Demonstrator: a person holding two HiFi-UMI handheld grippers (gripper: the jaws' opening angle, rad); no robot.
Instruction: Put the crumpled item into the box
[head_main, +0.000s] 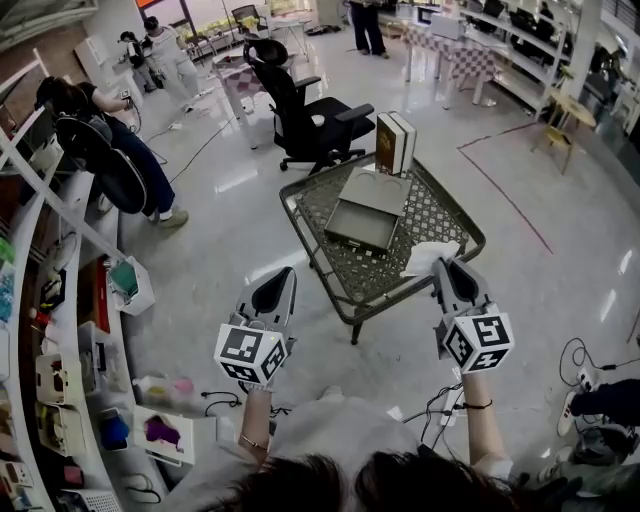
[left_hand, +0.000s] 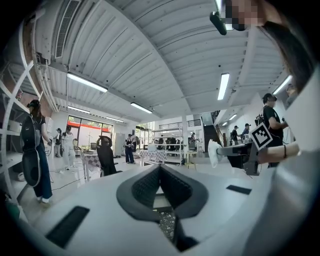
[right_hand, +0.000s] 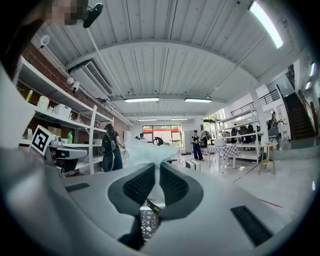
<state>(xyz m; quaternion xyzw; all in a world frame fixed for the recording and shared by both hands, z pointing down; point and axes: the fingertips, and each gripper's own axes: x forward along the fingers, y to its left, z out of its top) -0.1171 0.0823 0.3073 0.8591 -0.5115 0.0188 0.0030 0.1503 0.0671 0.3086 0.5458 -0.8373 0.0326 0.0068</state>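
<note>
A white crumpled paper is pinched in my right gripper, just over the near right corner of the mesh table. In the right gripper view the paper bulges out above the pads of that gripper. An open grey box lies in the middle of the table, beyond and left of the paper. My left gripper hangs shut and empty off the table's near left edge. In the left gripper view its tips meet, and the paper shows at the right.
Two books stand upright at the table's far edge behind the box. A black office chair is beyond the table. Shelves with clutter line the left side. Cables lie on the floor at right. People stand further off.
</note>
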